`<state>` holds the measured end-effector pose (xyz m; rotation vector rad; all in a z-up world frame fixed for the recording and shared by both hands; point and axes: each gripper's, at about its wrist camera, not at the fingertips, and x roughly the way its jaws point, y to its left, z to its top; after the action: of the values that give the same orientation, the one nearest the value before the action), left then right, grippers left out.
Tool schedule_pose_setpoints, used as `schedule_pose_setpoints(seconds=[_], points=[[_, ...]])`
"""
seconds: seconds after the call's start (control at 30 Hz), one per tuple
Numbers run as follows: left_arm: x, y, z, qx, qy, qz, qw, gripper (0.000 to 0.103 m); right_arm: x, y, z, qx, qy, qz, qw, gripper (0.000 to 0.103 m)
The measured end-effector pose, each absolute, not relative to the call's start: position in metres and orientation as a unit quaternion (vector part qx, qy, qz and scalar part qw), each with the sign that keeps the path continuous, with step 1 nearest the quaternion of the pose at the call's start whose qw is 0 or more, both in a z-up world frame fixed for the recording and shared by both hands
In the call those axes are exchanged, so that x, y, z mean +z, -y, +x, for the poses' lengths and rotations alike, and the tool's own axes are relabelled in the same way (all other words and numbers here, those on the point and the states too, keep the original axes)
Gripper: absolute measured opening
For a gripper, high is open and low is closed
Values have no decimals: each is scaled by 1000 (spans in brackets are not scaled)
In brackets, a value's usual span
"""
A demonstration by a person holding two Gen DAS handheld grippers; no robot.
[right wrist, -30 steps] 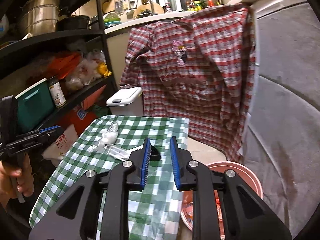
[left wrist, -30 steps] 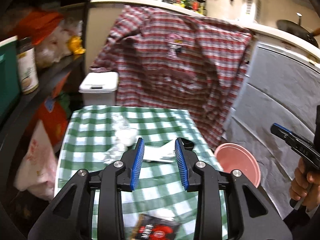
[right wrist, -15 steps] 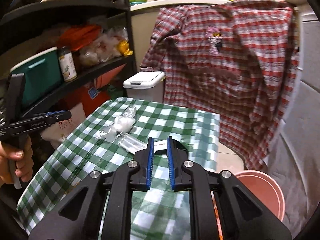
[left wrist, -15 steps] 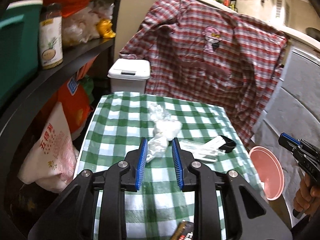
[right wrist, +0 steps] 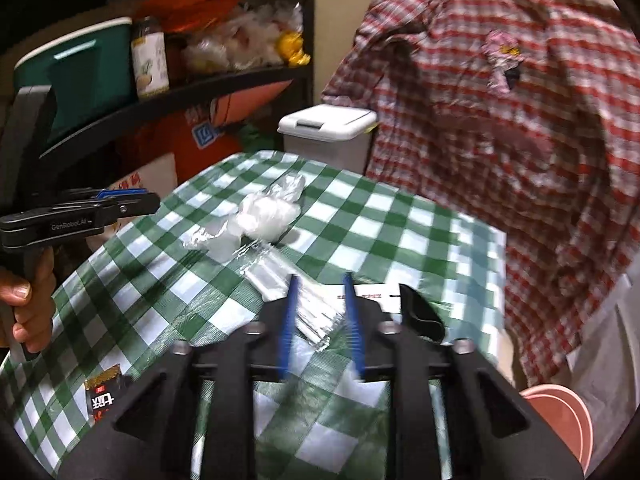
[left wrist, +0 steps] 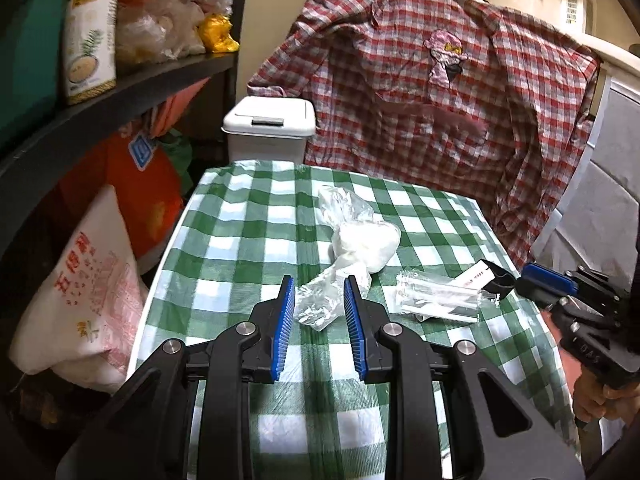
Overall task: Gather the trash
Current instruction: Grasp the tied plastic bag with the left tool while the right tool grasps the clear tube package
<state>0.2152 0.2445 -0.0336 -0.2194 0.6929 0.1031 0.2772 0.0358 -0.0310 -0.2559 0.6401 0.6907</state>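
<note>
The left gripper (left wrist: 319, 300) points downward and forward, its blue pads (left wrist: 282, 330) parted toward twelve o'clock with a gap between them. The right gripper (right wrist: 320, 300) tilts down likewise, jaws opening. A hand (right wrist: 28, 300) grips the left gripper's handle at nine o'clock.

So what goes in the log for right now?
left gripper: open, straddling crumpled plastic bag | right gripper: opening, over clear wrapper | nothing lifted
</note>
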Motion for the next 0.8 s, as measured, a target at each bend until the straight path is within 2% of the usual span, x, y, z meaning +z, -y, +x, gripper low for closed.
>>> schedule_pose_setpoints(seconds=[0.03,0.07,0.13,0.27,0.5,0.53,0.6,0.63,0.7,0.77,0.8], points=[[-37,-244,220,48,-341,-110,932,25,-34,-39,280,334,-308,-127,882,42],[-40,-243,224,45,-344,-112,931,25,-37,-42,284,337,-312,-130,879,45],[-46,-241,231,39,-351,-115,928,27,-43,-47,289,341,-318,-135,874,45],[-57,-233,249,30,-360,-118,925,43,-54,-56,298,349,-330,-144,865,45],[-77,-229,270,37,-385,-124,914,46,-69,-67,303,363,-344,-170,849,45],[-80,-229,272,38,-390,-128,911,44,-71,-68,304,364,-348,-172,847,45],[-83,-229,274,36,-394,-129,909,25,-74,-70,304,365,-349,-179,844,45],[-83,-229,273,35,-394,-129,909,24,-76,-70,304,366,-349,-182,843,43],[-81,-230,273,33,-393,-128,910,12,-77,-70,303,371,-350,-186,840,35],[-80,-230,271,32,-392,-128,910,9,-77,-68,302,371,-349,-190,839,18],[-79,-230,270,32,-392,-127,911,7,-76,-67,302,371,-351,-187,839,14]])
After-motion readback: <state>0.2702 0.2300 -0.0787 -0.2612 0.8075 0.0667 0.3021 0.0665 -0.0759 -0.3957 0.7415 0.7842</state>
